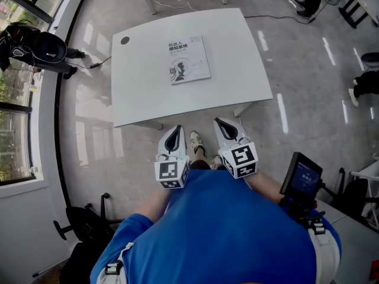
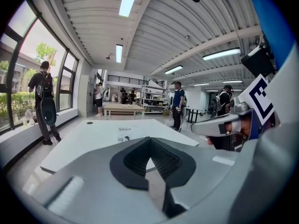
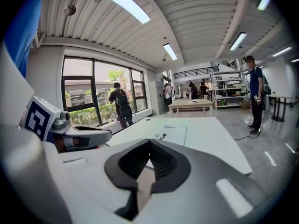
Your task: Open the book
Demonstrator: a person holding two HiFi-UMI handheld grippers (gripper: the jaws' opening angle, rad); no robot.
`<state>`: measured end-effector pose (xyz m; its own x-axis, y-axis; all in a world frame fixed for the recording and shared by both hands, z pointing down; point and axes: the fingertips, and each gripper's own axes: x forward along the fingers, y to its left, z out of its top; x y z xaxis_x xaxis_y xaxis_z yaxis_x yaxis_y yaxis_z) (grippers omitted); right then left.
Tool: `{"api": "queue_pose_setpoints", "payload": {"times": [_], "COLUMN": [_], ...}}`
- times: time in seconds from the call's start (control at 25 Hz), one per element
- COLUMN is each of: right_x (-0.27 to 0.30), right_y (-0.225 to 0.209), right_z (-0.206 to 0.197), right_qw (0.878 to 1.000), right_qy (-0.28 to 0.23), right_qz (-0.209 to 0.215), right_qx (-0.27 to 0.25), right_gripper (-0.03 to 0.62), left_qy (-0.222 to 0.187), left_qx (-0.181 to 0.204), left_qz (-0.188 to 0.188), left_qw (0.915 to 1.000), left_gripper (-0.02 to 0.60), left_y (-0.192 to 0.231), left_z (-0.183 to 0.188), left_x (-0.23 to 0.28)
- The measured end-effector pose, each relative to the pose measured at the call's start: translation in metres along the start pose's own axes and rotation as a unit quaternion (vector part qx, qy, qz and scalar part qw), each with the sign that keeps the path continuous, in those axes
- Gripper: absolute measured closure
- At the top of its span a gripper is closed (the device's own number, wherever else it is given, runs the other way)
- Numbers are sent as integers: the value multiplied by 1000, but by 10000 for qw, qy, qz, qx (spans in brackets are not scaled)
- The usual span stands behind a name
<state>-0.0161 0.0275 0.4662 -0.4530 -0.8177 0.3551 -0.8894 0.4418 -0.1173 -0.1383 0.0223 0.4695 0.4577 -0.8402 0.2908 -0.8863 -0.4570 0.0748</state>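
A closed book (image 1: 188,60) with a pale grey cover lies flat on the white table (image 1: 237,70), toward its far middle. Both grippers are held close to the person's body, short of the table's near edge and well away from the book. My left gripper (image 1: 175,129) is shut with nothing in it, and my right gripper (image 1: 221,122) beside it is shut and empty too. In the left gripper view the book (image 2: 124,133) shows beyond the closed tips of the left gripper (image 2: 149,139). In the right gripper view the book (image 3: 170,133) lies ahead of the right gripper (image 3: 149,142).
A dark round grommet (image 1: 125,40) sits at the table's far left corner. A black chair with bags (image 1: 35,46) stands by the windows on the left. A black screen device (image 1: 301,176) is at my right side. Several people stand farther off, near a wooden table (image 2: 122,107).
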Motion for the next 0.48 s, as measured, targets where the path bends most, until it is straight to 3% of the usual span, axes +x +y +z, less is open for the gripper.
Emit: {"api": "queue_pose_setpoints", "payload": {"times": [0.48], "right_x": [113], "right_y": [-52], "right_z": [24], "right_qw": [9987], "right_qy": [394], "right_qz": [-311], "right_qx": [56], "right_gripper": [591], "left_qy": [195], "left_qx": [35], "left_qz": [-527], "left_qw": [9984], "left_gripper": [575], "left_y": [55], "left_z": [17], "left_x": [120]}}
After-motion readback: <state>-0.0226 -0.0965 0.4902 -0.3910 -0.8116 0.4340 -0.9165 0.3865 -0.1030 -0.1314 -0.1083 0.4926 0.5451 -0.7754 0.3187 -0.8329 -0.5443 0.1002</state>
